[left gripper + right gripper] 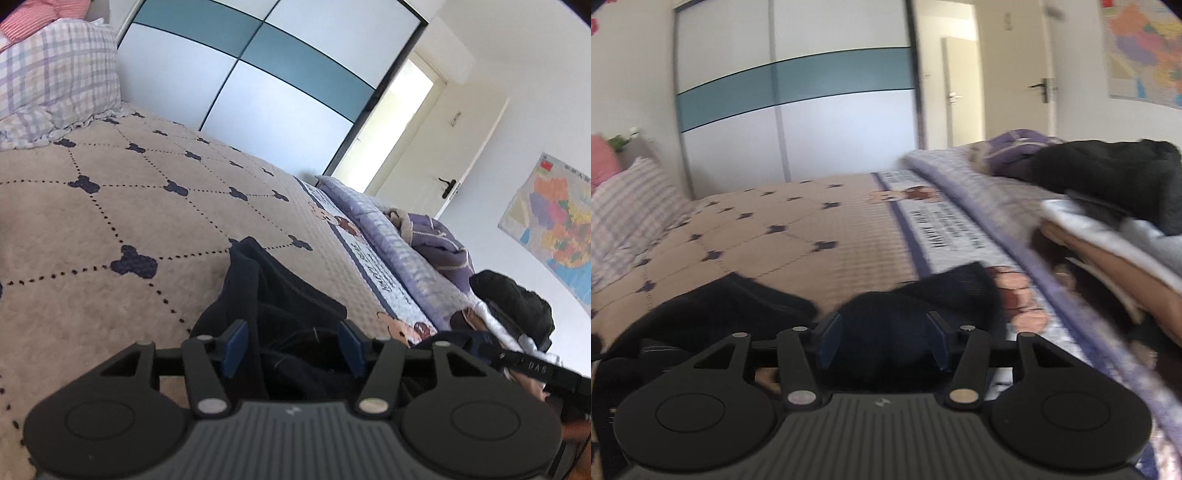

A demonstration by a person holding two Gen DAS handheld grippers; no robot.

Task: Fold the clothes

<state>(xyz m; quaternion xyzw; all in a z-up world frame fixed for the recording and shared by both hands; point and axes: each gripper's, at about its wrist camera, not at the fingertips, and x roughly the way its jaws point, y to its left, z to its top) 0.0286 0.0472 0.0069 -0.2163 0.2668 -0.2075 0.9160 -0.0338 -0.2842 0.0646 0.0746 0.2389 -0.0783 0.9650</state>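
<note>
A dark navy garment (280, 302) lies bunched on the tan quilted bedspread (110, 221). My left gripper (291, 345) stands open right over it, with the cloth between and beyond the blue pads (234, 343), untouched by them as far as I can see. In the right wrist view the same navy garment (894, 317) rises in a hump between the spread fingers of my right gripper (884, 345), which is open too. A second lobe of the dark cloth (720, 306) lies to the left. The other gripper's black body (532, 365) shows at the right of the left view.
A checked pillow (55, 74) sits at the head of the bed. A purple quilt (979, 177) with a pile of clothes, black (1108, 173) and purple (439, 240), lies along the right side. Behind stand a white and teal wardrobe (798, 99), a door (1015, 74) and a wall map (554, 221).
</note>
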